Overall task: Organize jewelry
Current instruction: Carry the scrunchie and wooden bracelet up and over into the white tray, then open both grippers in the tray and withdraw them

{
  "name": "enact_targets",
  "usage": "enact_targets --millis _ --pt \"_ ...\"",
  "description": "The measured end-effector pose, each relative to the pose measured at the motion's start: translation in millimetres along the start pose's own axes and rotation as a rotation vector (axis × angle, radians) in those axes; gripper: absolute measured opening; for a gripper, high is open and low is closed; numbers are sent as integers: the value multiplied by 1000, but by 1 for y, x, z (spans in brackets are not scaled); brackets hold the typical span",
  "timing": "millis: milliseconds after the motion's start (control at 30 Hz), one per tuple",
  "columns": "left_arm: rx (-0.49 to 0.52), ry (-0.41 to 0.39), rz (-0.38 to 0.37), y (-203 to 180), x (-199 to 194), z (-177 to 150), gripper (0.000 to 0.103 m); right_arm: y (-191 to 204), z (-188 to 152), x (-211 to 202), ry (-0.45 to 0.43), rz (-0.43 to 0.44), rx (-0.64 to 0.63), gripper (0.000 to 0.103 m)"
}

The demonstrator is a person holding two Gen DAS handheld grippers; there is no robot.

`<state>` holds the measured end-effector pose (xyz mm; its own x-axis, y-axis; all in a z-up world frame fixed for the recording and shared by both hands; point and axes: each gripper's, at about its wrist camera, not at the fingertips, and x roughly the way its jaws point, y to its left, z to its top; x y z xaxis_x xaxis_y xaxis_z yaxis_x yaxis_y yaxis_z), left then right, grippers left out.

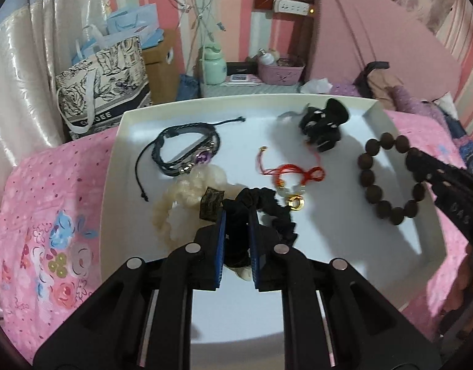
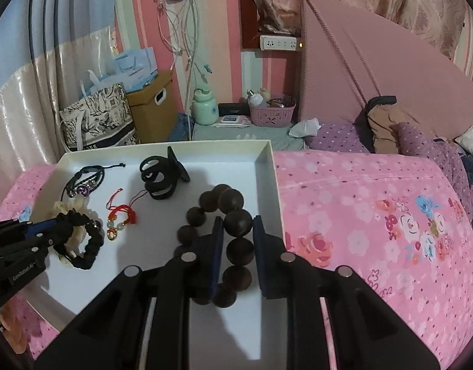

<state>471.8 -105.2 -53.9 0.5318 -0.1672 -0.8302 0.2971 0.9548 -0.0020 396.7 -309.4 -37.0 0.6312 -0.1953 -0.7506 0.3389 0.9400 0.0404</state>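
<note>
A white tray (image 1: 119, 141) lies on a pink bed and holds the jewelry. My left gripper (image 1: 237, 215) is shut on a black scrunchie (image 1: 276, 212) near the tray's front; it also shows in the right wrist view (image 2: 56, 226). My right gripper (image 2: 236, 222) is shut on a dark wooden bead bracelet (image 2: 236, 222), seen in the left wrist view (image 1: 372, 182) at the tray's right. A cream scrunchie (image 1: 187, 191), a black leather bracelet (image 1: 187, 151), a red string bracelet (image 1: 295, 175) and a black hair claw (image 1: 322, 126) lie in the tray.
The pink floral bedspread (image 2: 375, 215) surrounds the tray. A purple pillow (image 2: 338, 135) and clothes lie at the headboard. A bedside table with a green bottle (image 2: 204, 109) and pink basket (image 2: 272, 112) stands behind. Bags (image 1: 104, 83) stand at the back left.
</note>
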Motion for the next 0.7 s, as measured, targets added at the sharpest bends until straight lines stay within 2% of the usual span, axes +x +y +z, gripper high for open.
enact_targets --millis 500,700 --pt "21 -6 63 -4 11 -2 16 13 -7 39 74 -50 -40 20" --pt "20 -1 57 -5 12 -3 28 14 -9 38 80 -61 -52 23"
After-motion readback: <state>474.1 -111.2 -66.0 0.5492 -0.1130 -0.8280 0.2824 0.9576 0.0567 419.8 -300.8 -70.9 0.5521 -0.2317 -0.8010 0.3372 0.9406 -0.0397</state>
